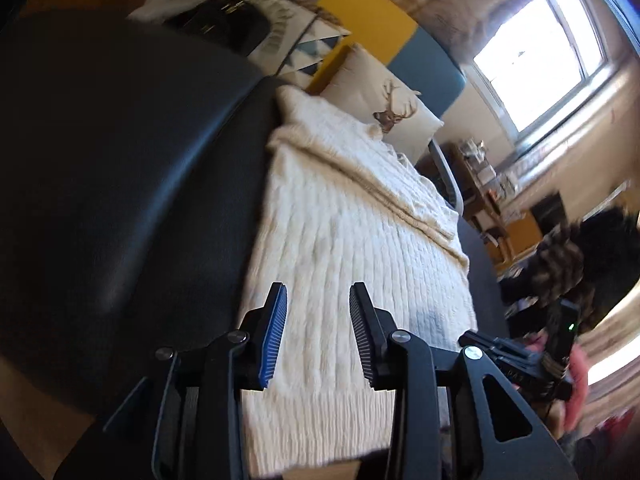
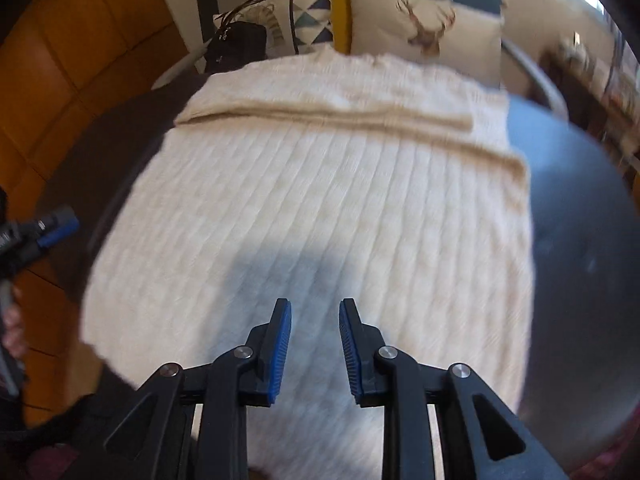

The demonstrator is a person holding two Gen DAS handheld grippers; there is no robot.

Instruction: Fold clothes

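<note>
The cream cable-knit sweater (image 2: 320,208) lies flat on the dark round table (image 2: 580,240), its ribbed body spread toward me. Across its far part a long strip of the same knit, a sleeve by my judgement (image 2: 328,116), lies folded crosswise over the body. The near hem hangs just over the table edge.

My left gripper (image 1: 318,332) hovers above the near part of the sweater, jaws apart, nothing between the blue ridged pads (image 1: 276,340). My right gripper (image 2: 315,348) hovers likewise over the near middle, jaws apart and empty, its shadow falling on the knit.

Step in hand, as a judgement: the sleeve fold is in place and the body lies unfolded lengthwise. This fits either a pause between folds or a release after laying one down; the pictures do not settle which.

Material: thick, soft, loosely knit yarn with raised vertical ribs. It should compress readily and may stretch or slide if pinched at one layer only.

Beyond the table: a beige deer-print cushion (image 2: 428,28), a triangle-patterned cushion (image 2: 312,12), a black handbag (image 2: 240,44).
</note>
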